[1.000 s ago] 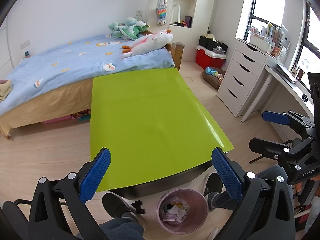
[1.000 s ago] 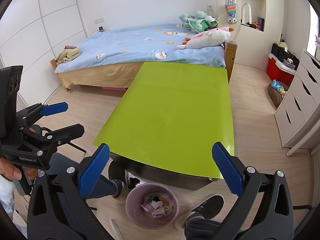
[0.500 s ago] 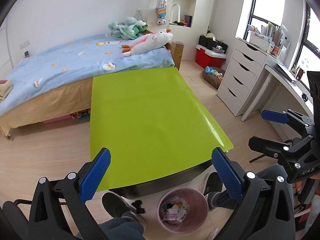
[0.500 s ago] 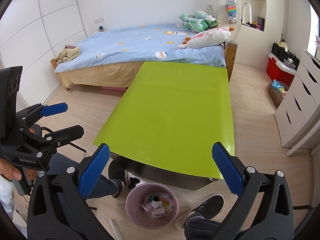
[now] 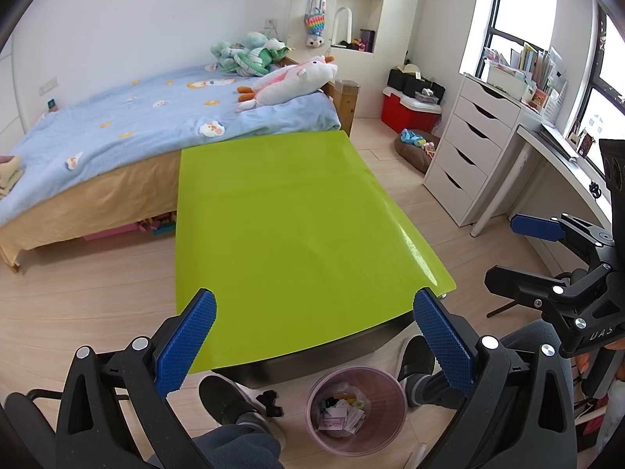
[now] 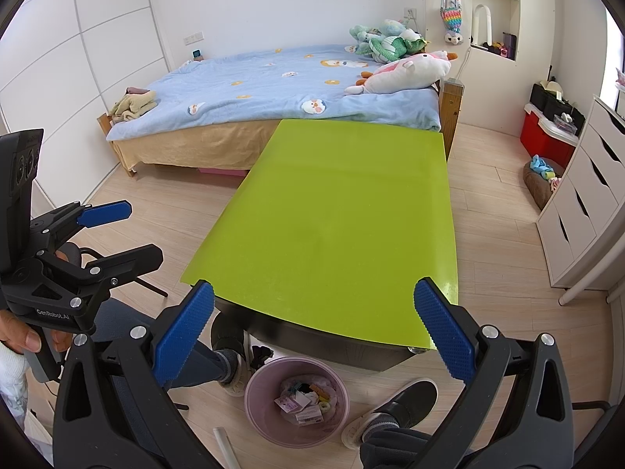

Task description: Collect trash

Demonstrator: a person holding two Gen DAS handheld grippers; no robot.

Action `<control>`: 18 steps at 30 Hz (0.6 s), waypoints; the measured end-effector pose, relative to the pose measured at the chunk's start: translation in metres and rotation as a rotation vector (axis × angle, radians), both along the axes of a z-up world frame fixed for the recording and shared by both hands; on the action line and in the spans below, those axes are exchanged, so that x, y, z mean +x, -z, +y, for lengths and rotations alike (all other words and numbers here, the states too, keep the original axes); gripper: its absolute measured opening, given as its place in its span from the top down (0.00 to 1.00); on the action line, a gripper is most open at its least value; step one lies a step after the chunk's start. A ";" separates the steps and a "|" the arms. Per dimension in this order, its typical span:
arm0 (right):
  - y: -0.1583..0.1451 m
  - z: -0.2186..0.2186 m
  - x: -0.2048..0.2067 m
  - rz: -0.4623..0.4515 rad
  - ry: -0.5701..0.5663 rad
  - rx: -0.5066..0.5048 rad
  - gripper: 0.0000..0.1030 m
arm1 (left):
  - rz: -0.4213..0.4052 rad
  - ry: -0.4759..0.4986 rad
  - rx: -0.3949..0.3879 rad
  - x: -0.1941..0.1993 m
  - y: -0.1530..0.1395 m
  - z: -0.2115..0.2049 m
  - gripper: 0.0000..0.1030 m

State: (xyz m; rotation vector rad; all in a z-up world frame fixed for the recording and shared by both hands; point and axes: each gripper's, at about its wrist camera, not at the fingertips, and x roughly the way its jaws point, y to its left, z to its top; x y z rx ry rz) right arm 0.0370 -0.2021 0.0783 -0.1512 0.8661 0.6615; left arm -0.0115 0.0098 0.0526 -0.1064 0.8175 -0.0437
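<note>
Lime-green and bare, the worktop (image 5: 289, 226) shows me no trash to pick. What I can see of it lies in the pink bin (image 6: 297, 406) on the floor, under the worktop's near edge and between the person's shoes. Both grippers hang above it, jaws wide apart and holding nothing: the left gripper (image 5: 314, 340) has the bin below and slightly right, the right gripper (image 6: 314, 328) below and slightly left. Neither looks clearly nearer, and I judge the collecting done.

We cannot read the scraps in the pink bin (image 6: 297, 402), perhaps wrappers; the tabletop (image 5: 289, 234) hides the legs beneath it.
</note>
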 end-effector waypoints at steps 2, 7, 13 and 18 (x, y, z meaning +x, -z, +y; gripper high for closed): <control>0.000 0.000 0.000 0.000 0.000 0.001 0.03 | -0.001 0.001 0.000 -0.001 0.000 0.000 0.06; 0.000 0.000 0.000 0.000 0.000 0.000 0.03 | 0.000 0.000 0.000 0.000 0.000 0.000 0.06; 0.002 0.002 -0.001 0.002 0.001 -0.002 0.03 | 0.001 -0.001 -0.001 0.000 -0.001 0.000 0.06; 0.001 0.001 0.000 0.000 0.001 0.001 0.03 | 0.001 0.002 -0.001 0.001 -0.001 0.000 0.06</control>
